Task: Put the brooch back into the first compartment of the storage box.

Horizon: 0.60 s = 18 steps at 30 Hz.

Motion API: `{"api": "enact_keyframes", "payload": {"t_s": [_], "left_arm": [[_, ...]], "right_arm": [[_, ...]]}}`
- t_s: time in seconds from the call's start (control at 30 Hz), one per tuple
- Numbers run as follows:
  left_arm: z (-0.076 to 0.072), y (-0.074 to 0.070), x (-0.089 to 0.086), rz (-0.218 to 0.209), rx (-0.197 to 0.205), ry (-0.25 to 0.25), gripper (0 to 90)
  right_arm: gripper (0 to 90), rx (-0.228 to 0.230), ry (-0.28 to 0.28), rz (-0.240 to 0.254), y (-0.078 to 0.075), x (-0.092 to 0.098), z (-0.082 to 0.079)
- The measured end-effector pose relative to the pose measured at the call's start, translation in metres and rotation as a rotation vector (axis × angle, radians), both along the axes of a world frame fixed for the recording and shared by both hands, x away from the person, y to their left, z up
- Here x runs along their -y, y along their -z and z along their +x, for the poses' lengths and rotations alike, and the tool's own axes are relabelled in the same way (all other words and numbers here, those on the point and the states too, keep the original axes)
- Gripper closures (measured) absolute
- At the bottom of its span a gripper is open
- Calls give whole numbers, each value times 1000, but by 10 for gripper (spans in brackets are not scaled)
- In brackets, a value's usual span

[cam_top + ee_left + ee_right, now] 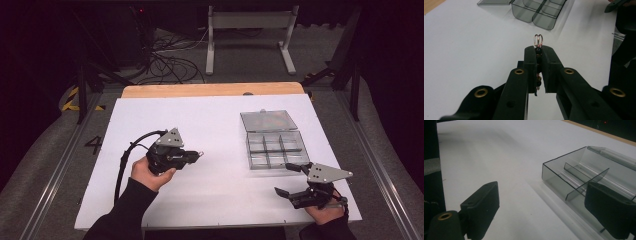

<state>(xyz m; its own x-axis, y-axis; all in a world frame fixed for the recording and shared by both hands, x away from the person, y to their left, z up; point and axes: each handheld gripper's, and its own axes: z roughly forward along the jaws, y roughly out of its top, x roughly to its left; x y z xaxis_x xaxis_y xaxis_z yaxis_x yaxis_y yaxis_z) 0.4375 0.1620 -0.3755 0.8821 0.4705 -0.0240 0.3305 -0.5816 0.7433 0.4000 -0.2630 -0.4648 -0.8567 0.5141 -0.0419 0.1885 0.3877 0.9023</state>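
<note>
White table (200, 125) bears a clear, seemingly empty compartment box (275, 149).

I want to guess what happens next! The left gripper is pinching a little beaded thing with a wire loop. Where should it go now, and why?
Probably carry it toward the clear compartment box. The left gripper is shut on the beaded piece, with its wire loop sticking out past the tips. The box sits open, lid flat behind it, and its compartments look empty. The right gripper waits open beside the box.

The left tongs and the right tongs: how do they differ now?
The left tongs are shut on a small beaded wire piece; the right tongs stand wide open and hold nothing. The left are over bare table; the right are beside the compartment box. Both are black.
</note>
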Motion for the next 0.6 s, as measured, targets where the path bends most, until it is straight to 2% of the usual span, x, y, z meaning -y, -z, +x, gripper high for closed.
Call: {"api": "enact_keyframes", "payload": {"t_s": [0.6], "left_arm": [[14, -8, 37, -6, 13, 47, 833]], "right_arm": [[129, -2, 25, 3, 0, 6, -8]]}}
